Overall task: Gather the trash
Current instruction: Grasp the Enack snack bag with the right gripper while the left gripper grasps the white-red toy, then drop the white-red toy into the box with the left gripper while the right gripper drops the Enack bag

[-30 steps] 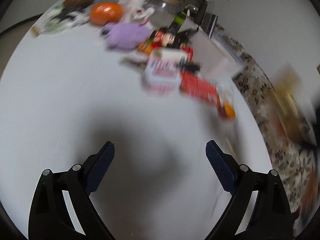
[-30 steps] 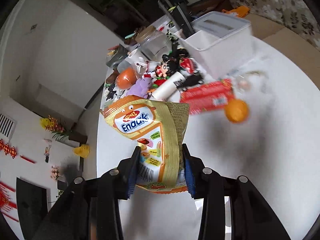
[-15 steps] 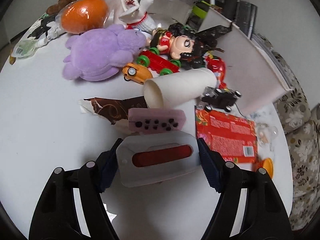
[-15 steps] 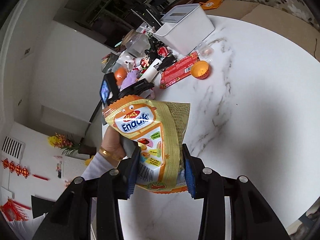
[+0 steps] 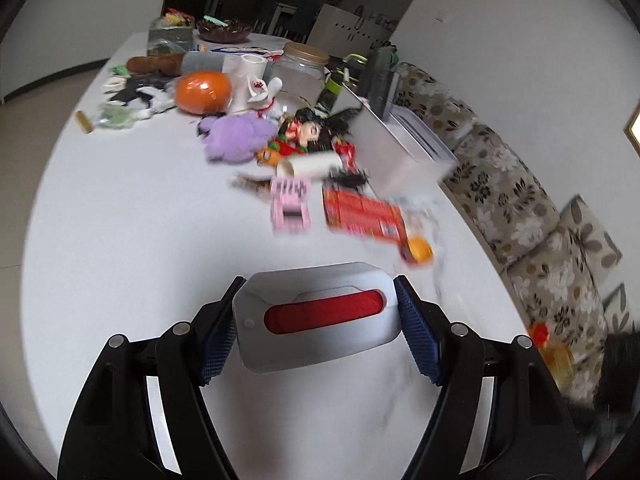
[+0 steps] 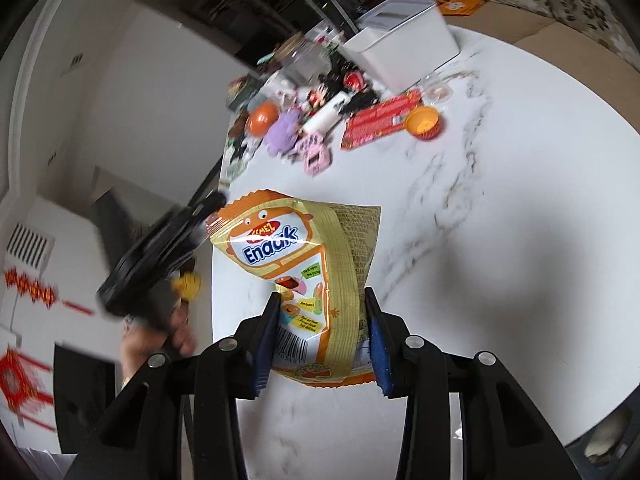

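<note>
Left gripper (image 5: pixel 316 322) is clamped on a white plastic packet w/ a red oval window (image 5: pixel 318 316) – blue pads pressed to both its short sides, packet lifted clear of the white marble bench (image 5: pixel 132 216). Its jaws had just been closing, w/ that packet between them. Right gripper (image 6: pixel 322 334) is clamped on an orange-and-gold Enaak snack bag (image 6: pixel 304 276), held upright by its lower end, top flaring out above the jaws, also off the bench. Further along the bench sits the clutter pile: pink toy car (image 5: pixel 290 208) nearest, red flat wrapper (image 5: pixel 362 214) just beside it to the right, small orange cup (image 5: pixel 420 250) at the wrapper's near end. Behind those, a white paper cup lying on its side (image 5: pixel 312 164), purple plush (image 5: pixel 236 140), a black-haired doll (image 5: pixel 306 130), an orange ball (image 5: pixel 204 92), a clear jar w/ tan lid (image 5: pixel 302 70), and a white box (image 5: pixel 396 152) at the right edge of the pile. In the right wrist view the left gripper shows as a dark blur at left, a hand (image 6: pixel 160 336) under it – too smeared for detail.
</note>
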`<state>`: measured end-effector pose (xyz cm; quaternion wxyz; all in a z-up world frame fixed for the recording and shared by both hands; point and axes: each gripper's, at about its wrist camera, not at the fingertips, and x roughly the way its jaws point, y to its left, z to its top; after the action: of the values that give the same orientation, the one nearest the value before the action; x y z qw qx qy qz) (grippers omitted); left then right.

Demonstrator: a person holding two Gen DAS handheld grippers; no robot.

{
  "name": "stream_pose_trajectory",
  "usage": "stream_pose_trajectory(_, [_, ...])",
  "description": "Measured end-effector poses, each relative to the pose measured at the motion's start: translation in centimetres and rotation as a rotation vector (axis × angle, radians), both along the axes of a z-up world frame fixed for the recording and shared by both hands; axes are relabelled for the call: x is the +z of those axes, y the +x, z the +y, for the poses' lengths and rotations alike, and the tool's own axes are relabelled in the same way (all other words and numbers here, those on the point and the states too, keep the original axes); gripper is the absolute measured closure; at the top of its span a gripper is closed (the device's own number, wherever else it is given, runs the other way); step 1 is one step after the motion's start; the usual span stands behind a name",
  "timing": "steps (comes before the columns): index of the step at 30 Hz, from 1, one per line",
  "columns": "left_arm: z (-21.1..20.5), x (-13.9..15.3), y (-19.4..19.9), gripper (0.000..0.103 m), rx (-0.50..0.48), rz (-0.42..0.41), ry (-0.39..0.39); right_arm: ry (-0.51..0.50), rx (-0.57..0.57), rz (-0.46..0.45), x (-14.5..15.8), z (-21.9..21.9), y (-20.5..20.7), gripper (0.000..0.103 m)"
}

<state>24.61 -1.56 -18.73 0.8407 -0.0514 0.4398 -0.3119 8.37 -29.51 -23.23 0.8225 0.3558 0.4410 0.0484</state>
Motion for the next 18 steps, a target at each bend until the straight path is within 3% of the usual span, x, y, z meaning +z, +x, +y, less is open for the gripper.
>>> stream_pose_trajectory(5, [3.1, -0.8, -11.9, 0.032, -0.004, 0.054, 0.02, -0.01, 0.115, 0.036, -1.0, 0.4, -3.5, 0.063])
stream_pose_trajectory(10, [3.5, -3.3, -22.9, 0.032, 0.007, 0.144, 0.039, -0.037, 0.238, 0.086, -3.0, 0.4, -9.2, 0.063])
stream_pose_trajectory(13, [2.5, -5.7, -28.2, 0.032, 0.009, 0.232, 0.028, -0.05, 0.29, 0.131, -4.7, 0.1, -13.3, 0.063])
stream_pose_trajectory(18, [-0.9, -12.5, -34.6, 0.032, 0.007, 0.348, 0.069, -0.091, 0.332, 0.231, -9.2, -1.0, -19.6, 0.063])
